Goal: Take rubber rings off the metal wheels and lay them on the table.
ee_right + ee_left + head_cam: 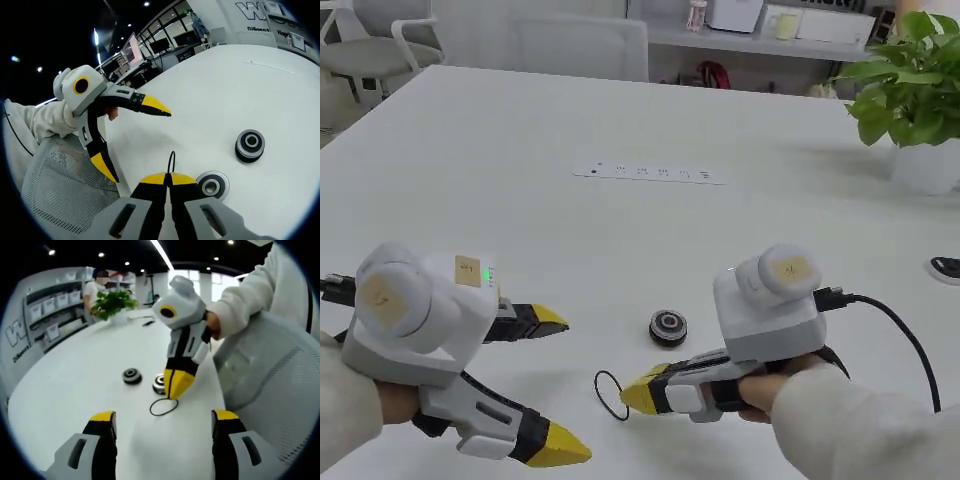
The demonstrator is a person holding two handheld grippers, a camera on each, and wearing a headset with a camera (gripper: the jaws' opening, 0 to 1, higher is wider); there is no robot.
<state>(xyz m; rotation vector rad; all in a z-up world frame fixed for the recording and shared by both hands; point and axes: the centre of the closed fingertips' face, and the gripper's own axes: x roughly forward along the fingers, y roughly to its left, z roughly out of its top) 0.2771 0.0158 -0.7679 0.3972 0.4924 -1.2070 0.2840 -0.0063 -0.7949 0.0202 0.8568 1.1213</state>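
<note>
My right gripper (638, 396) is shut on a thin black rubber ring (609, 395), which it holds low over the white table (520, 200) near the front edge. In the right gripper view the ring (171, 161) shows edge-on beyond the closed yellow tips (169, 178). A small metal wheel (668, 327) lies just behind those tips. A bare wheel (212, 185) lies by the jaws, and a second wheel (250, 145) with a black band lies farther off. My left gripper (560, 385) stands open at the left, pointing at the ring (164, 407), with nothing between its jaws.
A flush socket strip (648, 172) sits mid-table. A potted plant (910, 90) stands at the far right, with a small black round thing (945, 268) near that edge. A black cable (895, 335) trails from the right gripper. A mesh chair (270, 390) stands by the table's near edge.
</note>
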